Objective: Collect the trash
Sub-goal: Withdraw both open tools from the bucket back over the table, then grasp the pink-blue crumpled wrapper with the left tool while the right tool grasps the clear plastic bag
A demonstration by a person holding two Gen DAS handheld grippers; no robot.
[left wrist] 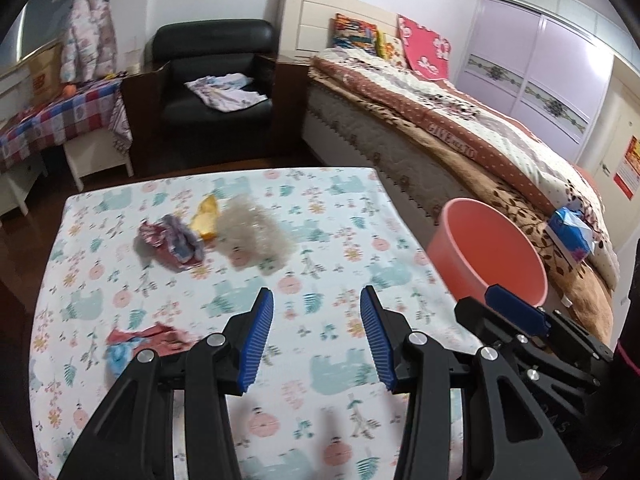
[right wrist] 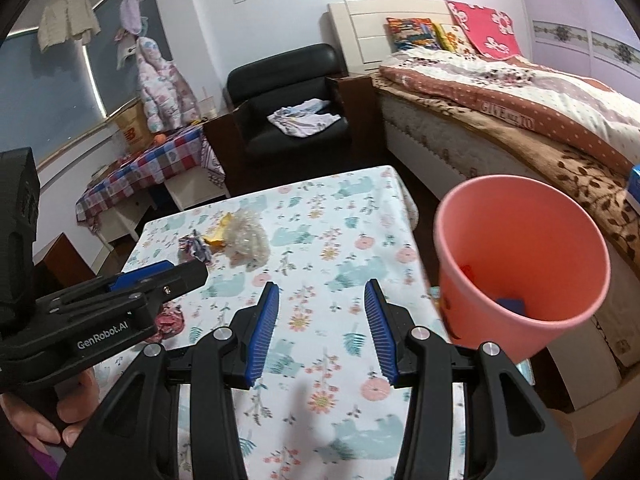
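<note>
Trash sits in the pink bin (right wrist: pixel 520 264) at the frame's right: a blue scrap (right wrist: pixel 510 305) and something reddish, hard to make out. Four pieces lie on the table (left wrist: pixel 320 364): a purple wrapper (left wrist: pixel 172 242), a yellow wrapper (left wrist: pixel 206 217), clear crumpled plastic (left wrist: pixel 256 236), and a red-blue wrapper (left wrist: pixel 140 344) partly hidden at lower left. Left gripper (left wrist: pixel 317 338) and right gripper (right wrist: pixel 322 334) both hang released, holding nothing.

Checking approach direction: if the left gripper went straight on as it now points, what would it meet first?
Probably the clear crumpled plastic on the table; the open left gripper aims just right of it, so depth is uncertain.
</note>
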